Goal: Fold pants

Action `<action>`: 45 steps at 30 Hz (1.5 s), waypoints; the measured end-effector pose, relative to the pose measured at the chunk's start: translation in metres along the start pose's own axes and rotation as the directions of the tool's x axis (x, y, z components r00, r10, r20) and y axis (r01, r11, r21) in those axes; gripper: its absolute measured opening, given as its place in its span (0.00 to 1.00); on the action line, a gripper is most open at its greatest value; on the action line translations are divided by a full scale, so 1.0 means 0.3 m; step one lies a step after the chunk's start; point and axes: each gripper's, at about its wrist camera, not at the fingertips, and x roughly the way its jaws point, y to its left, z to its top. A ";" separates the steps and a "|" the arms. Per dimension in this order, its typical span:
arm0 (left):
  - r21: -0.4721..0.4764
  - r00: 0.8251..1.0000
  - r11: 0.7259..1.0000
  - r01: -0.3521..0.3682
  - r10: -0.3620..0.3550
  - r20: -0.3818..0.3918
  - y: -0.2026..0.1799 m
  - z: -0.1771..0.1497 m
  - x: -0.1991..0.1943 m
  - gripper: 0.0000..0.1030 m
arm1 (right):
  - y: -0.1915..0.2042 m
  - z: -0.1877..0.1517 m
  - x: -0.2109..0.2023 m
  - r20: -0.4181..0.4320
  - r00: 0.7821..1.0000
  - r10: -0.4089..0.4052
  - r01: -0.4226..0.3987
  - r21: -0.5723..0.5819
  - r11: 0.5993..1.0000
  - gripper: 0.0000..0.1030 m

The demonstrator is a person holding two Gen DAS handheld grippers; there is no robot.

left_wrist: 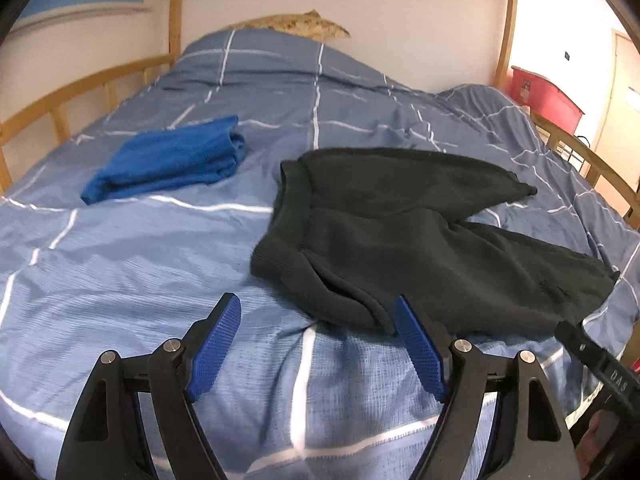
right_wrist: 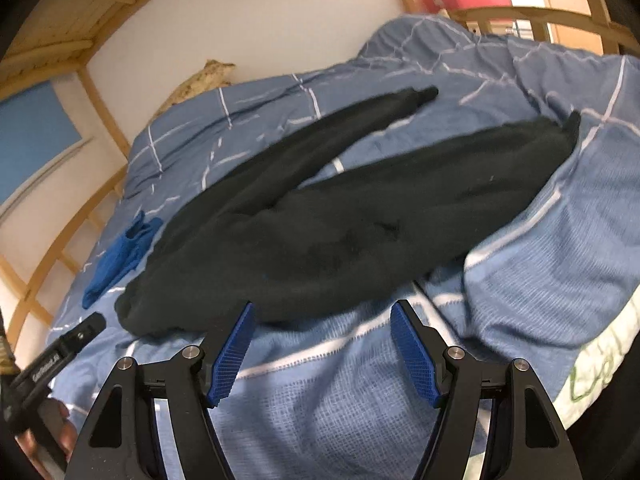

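Note:
Black pants [left_wrist: 420, 232] lie spread on the blue checked duvet [left_wrist: 140, 260], waistband to the left, two legs fanning out to the right. My left gripper [left_wrist: 316, 312] is open and empty, just short of the near waistband corner. In the right wrist view the pants [right_wrist: 320, 216] stretch away with both legs apart. My right gripper [right_wrist: 322, 316] is open and empty, just in front of the pants' near edge. The right gripper's tip [left_wrist: 576, 336] shows at the lower right of the left wrist view, and the left gripper's tip [right_wrist: 80, 332] at the lower left of the right wrist view.
A folded blue garment [left_wrist: 172, 160] lies on the duvet left of the pants; it also shows in the right wrist view [right_wrist: 120, 256]. Wooden bed rails [left_wrist: 60, 100] run along the far left side and right end. A pillow [left_wrist: 296, 24] lies against the wall. A red bin [left_wrist: 540, 92] stands beyond the bed.

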 end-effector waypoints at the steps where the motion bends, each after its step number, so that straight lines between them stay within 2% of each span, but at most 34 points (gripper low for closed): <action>1: -0.003 1.000 1.000 0.001 -0.001 -0.006 -0.001 0.001 0.010 0.75 | -0.001 0.000 0.007 -0.007 1.000 0.000 0.000 -0.003 1.000 0.68; 4: 0.006 1.000 1.000 -0.006 0.006 -0.021 -0.004 0.003 0.040 0.74 | -0.001 0.011 0.018 0.003 1.000 0.002 -0.002 0.000 1.000 0.68; 9: 0.000 0.999 1.000 0.002 -0.002 -0.052 -0.003 0.011 0.096 0.66 | -0.004 0.045 0.037 0.021 1.000 -0.015 0.015 0.003 1.000 0.65; 13: -0.043 0.995 0.999 0.028 -0.032 -0.096 0.004 0.013 0.147 0.56 | -0.002 0.058 0.059 0.009 0.998 -0.055 0.055 -0.023 0.998 0.51; 18: -0.064 0.991 0.997 0.038 -0.045 -0.123 -0.002 0.004 0.180 0.49 | -0.014 0.052 0.086 -0.020 0.997 -0.081 0.080 -0.037 0.996 0.46; 21: -0.086 0.987 0.994 0.069 -0.081 -0.138 -0.001 0.004 0.190 0.32 | -0.017 0.053 0.092 -0.015 0.996 -0.088 0.088 -0.044 0.995 0.39; 22: -0.086 0.986 0.993 0.076 -0.087 -0.139 -0.004 0.003 0.191 0.22 | -0.015 0.056 0.093 -0.015 0.996 -0.088 0.087 -0.048 0.995 0.35; 24: -0.074 0.988 0.995 0.066 -0.076 -0.135 -0.014 0.004 0.180 0.18 | -0.013 0.063 0.086 -0.006 0.997 -0.074 0.073 -0.057 0.996 0.26; 25: -0.072 0.989 0.995 0.063 -0.072 -0.129 -0.017 0.006 0.172 0.16 | -0.013 0.066 0.082 -0.004 0.998 -0.068 0.068 -0.062 0.996 0.19; 28: -0.064 0.994 0.997 0.050 -0.056 -0.097 -0.031 0.025 0.127 0.14 | -0.009 0.079 0.056 0.018 0.999 -0.049 0.051 -0.083 0.995 0.12; 33: -0.091 0.995 0.995 0.051 -0.059 -0.081 -0.042 0.087 0.082 0.12 | 0.012 0.140 -0.006 0.085 0.996 -0.015 0.022 -0.086 0.996 0.10; 40: -0.134 0.996 0.989 0.062 -0.071 -0.062 -0.057 0.251 0.072 0.11 | 0.062 0.326 0.000 0.161 0.987 0.029 -0.015 -0.087 0.996 0.08; 45: -0.149 0.995 0.987 0.059 -0.071 -0.074 -0.065 0.399 0.129 0.11 | 0.128 0.501 0.081 0.187 0.981 0.044 -0.021 -0.121 0.992 0.08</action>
